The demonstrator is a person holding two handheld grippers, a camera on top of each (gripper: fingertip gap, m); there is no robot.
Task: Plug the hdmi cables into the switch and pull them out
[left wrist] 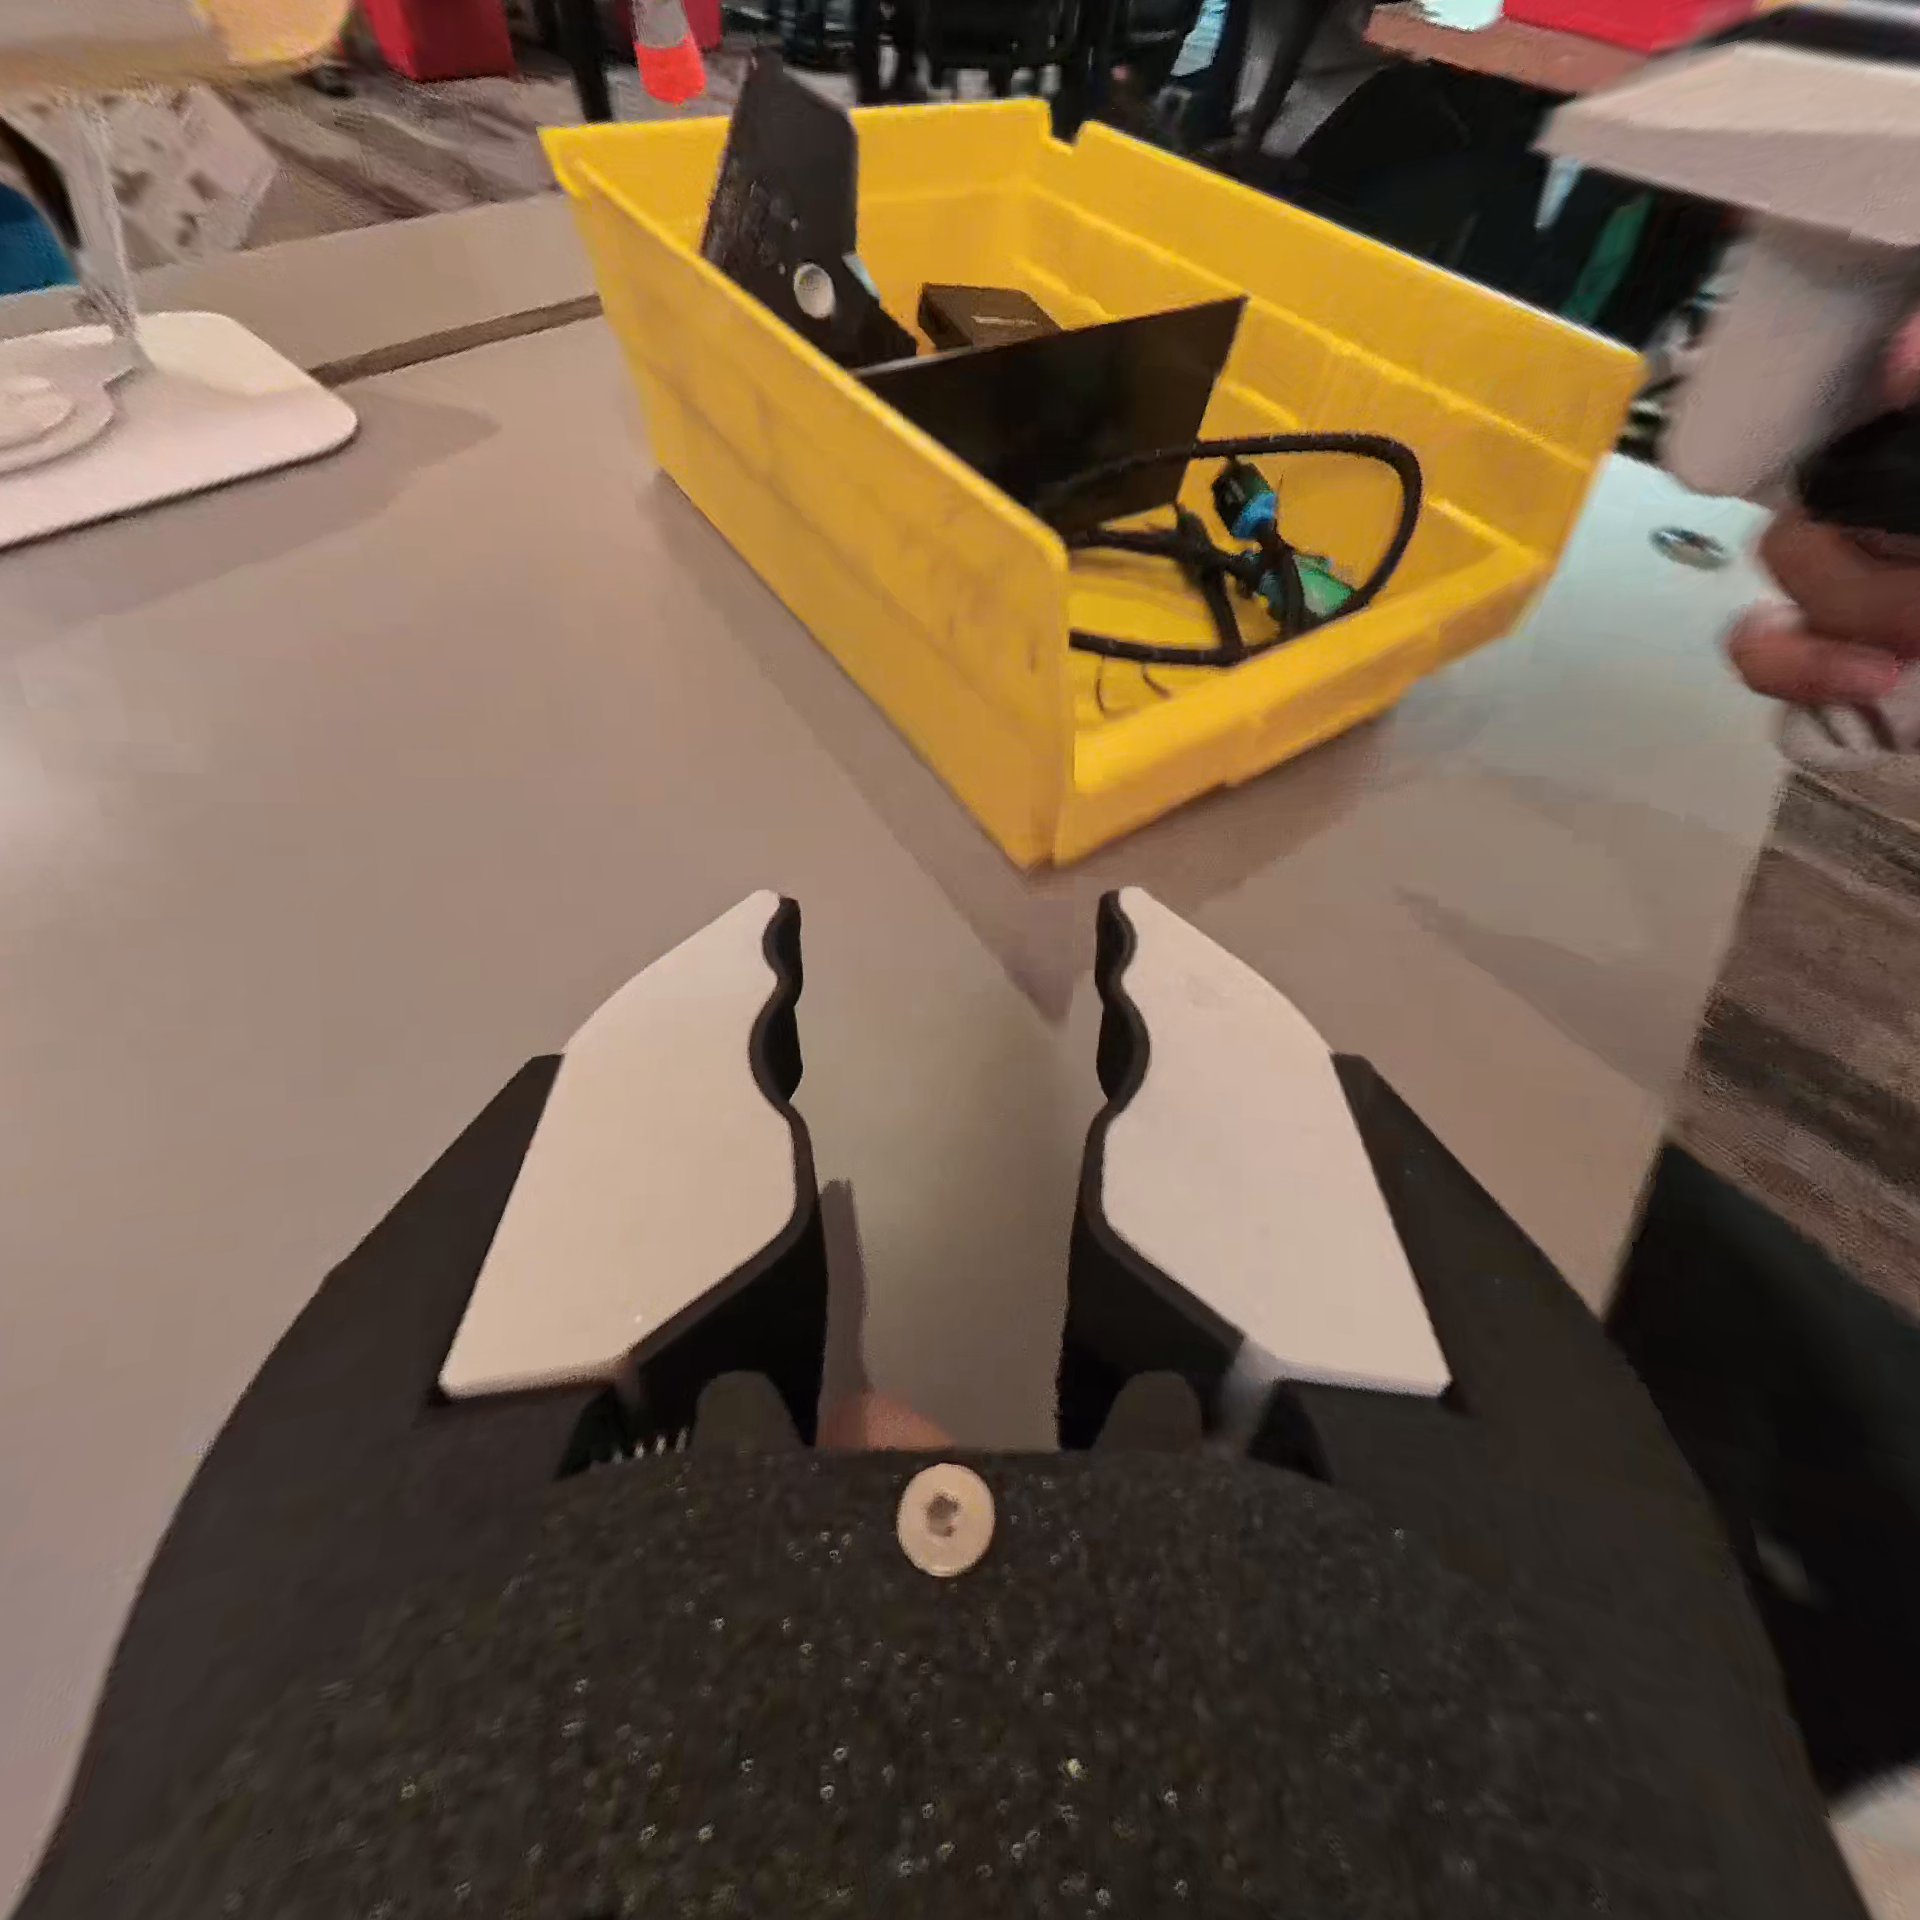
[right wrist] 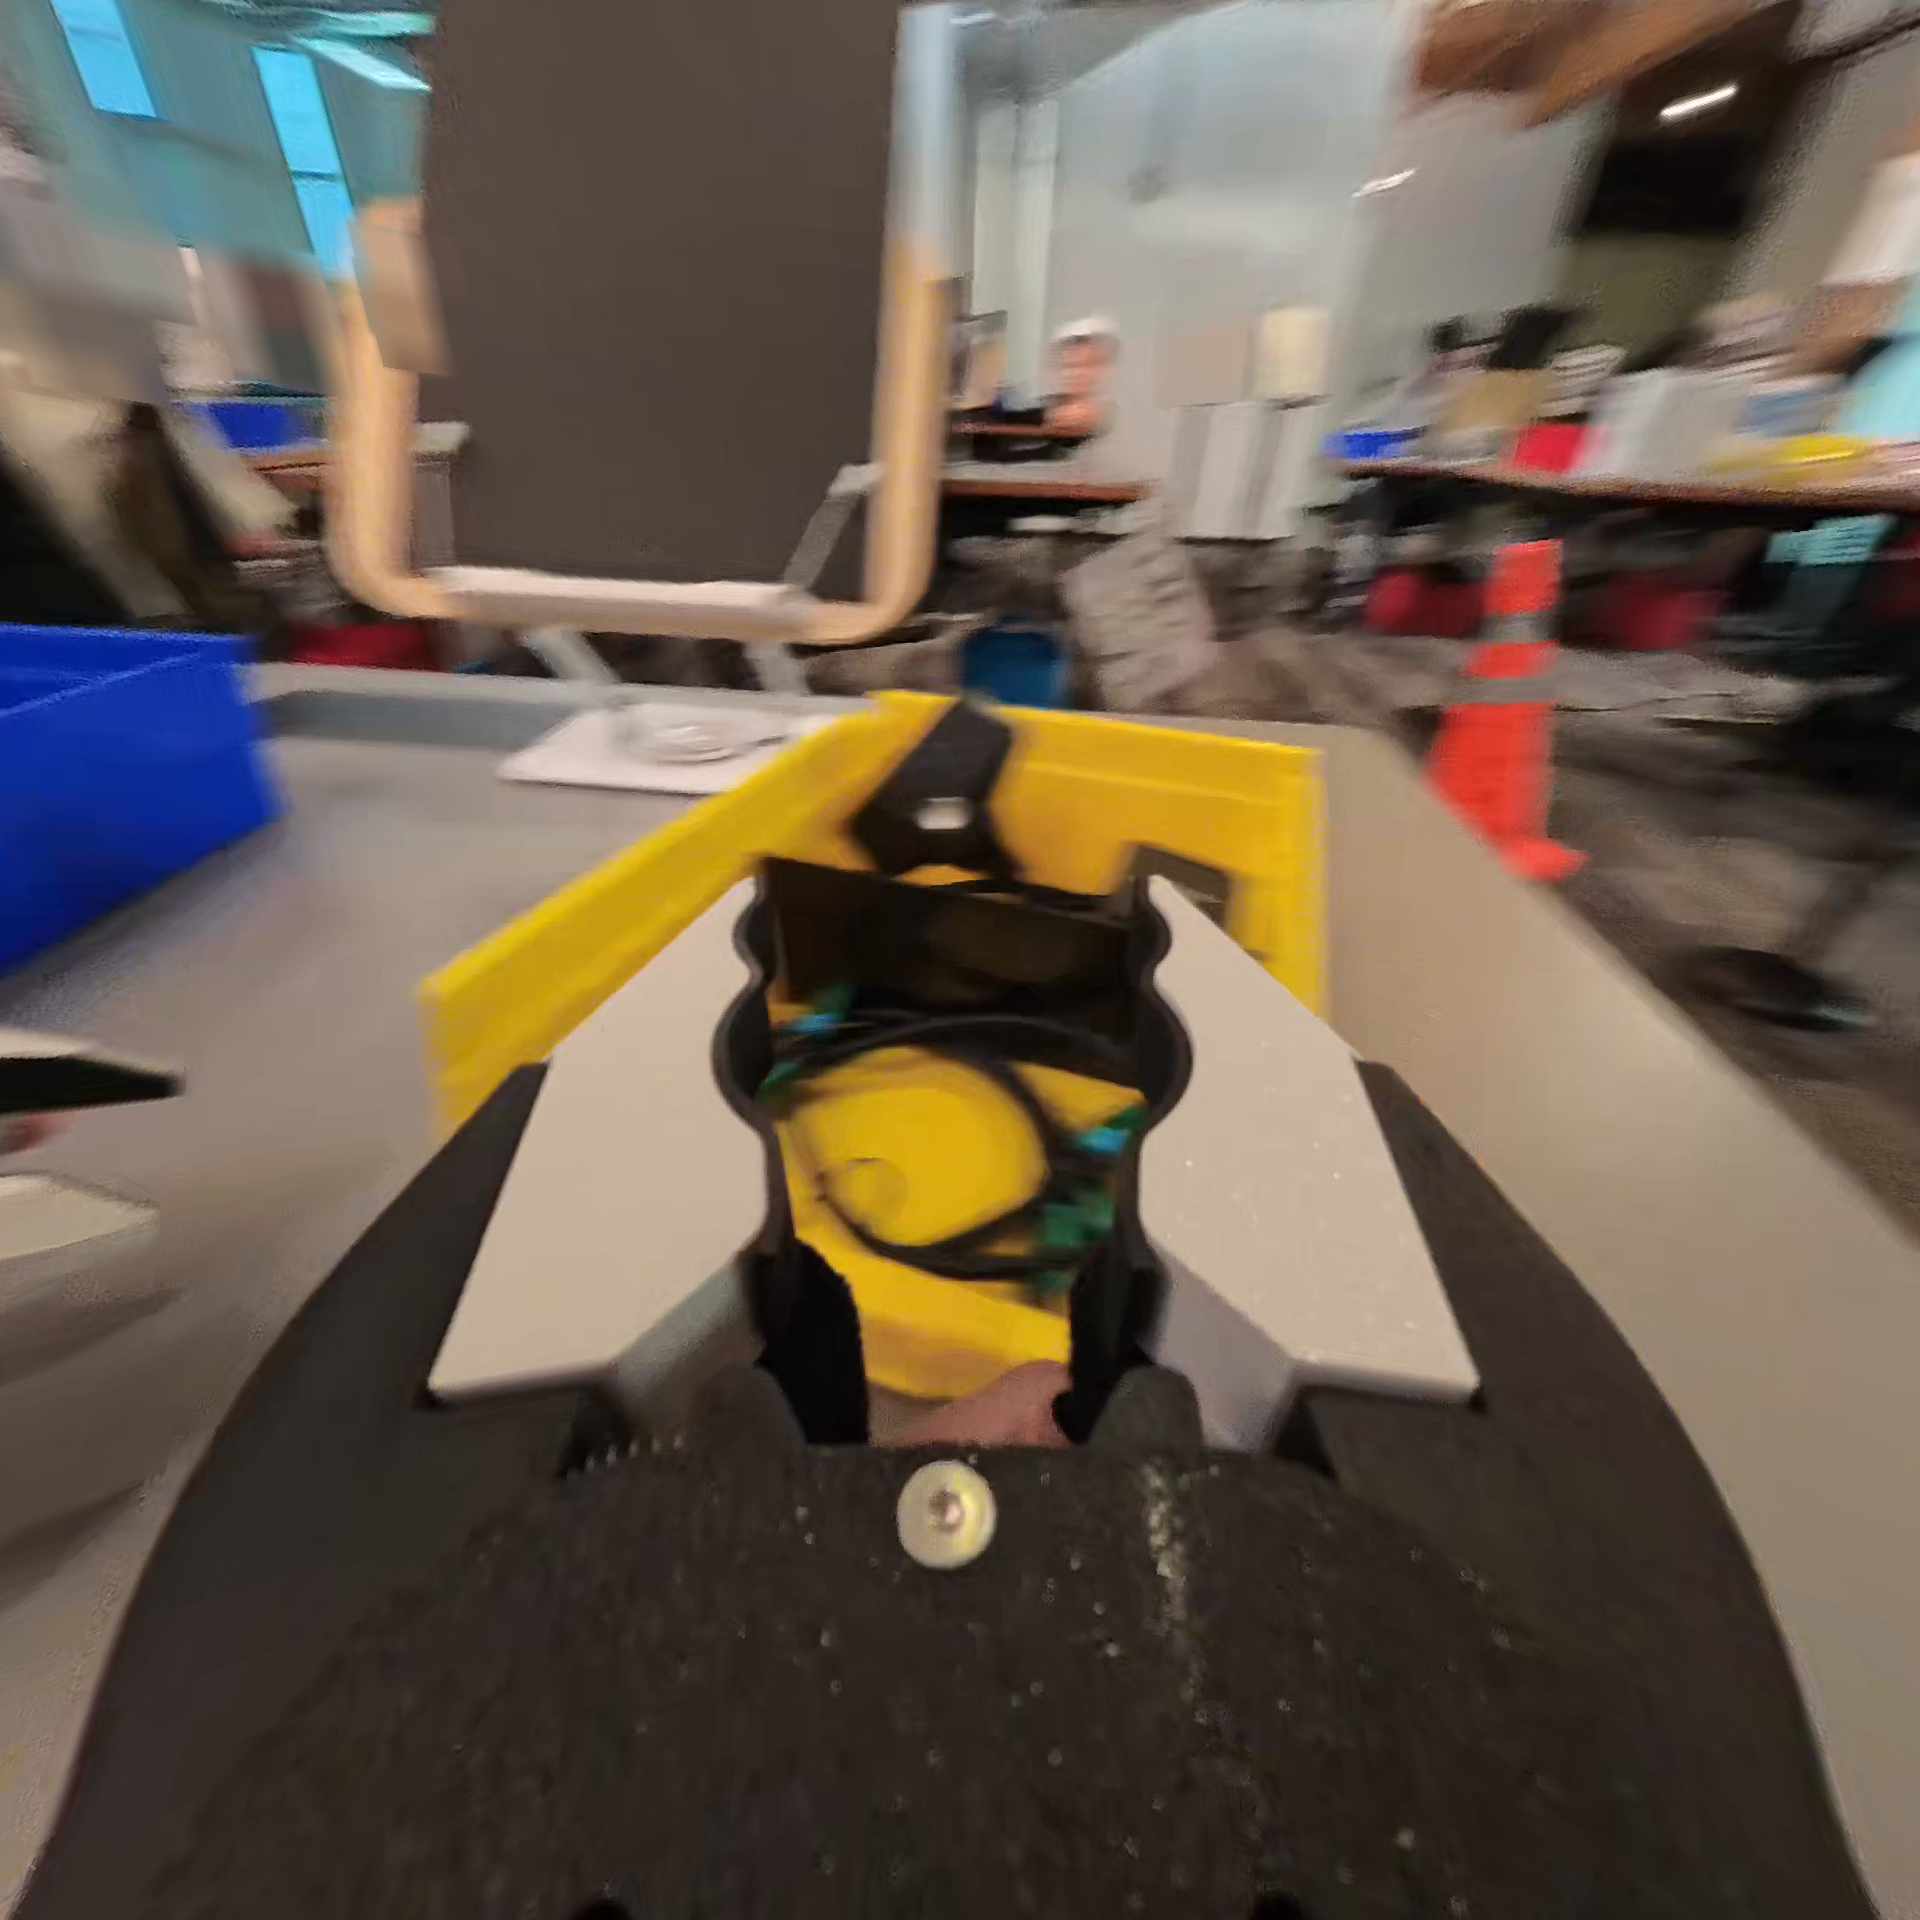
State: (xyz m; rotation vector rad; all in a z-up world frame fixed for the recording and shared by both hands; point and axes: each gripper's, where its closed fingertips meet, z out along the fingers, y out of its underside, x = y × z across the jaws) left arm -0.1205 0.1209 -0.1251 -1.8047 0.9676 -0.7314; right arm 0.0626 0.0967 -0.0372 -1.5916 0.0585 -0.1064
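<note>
A yellow bin point(left wrist: 831, 499) stands on the grey table. It holds upright black divider plates point(left wrist: 1070, 405), a small black box point(left wrist: 982, 312) that looks like the switch, and coiled black HDMI cables point(left wrist: 1231, 556) with blue and green plugs. My left gripper point(left wrist: 945, 914) is open and empty, low over the table just short of the bin's near corner. My right gripper point(right wrist: 945, 894) is open and empty, above the bin's point(right wrist: 623, 914) short end. The cables point(right wrist: 1075, 1221) show between its fingers. This view is blurred.
A white lamp base point(left wrist: 177, 416) sits on the table at the far left. A blue bin point(right wrist: 104, 779) stands at the left. A person's hand point(left wrist: 1829, 613) is at the right edge of the left wrist view. An orange cone point(right wrist: 1507, 707) stands on the floor beyond the table.
</note>
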